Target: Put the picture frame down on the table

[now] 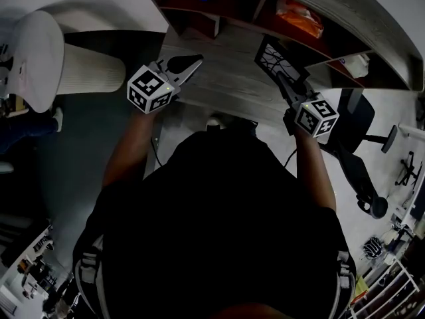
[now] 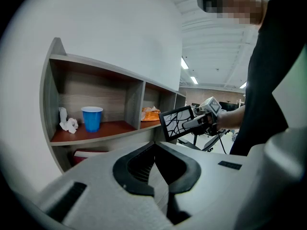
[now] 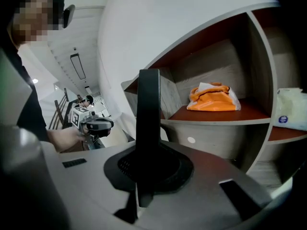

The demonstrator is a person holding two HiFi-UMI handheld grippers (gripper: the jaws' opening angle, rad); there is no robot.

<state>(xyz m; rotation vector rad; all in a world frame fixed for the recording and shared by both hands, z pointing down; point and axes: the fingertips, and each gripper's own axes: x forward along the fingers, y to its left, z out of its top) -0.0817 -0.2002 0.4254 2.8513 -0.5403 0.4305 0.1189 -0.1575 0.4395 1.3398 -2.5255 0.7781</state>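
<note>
Clamped edge-on in the right tool (image 1: 287,84) at upper right, the picture frame (image 1: 271,55) could be swung and knocked against the tabletop (image 1: 219,85). The left tool (image 1: 191,64) is closed and empty.

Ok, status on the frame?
Left gripper shut, empty. Right gripper shut on black picture frame with branch pattern, held above grey wooden table, not yet down. Nothing seen in the way.

The head camera is looking steeply down past the person's torso (image 1: 219,231) onto the table (image 1: 219,78). Each gripper's camera is riding close behind its own jaws, facing the shelf unit (image 2: 134,102); all three views are catching the orange bag (image 3: 211,97).
</note>
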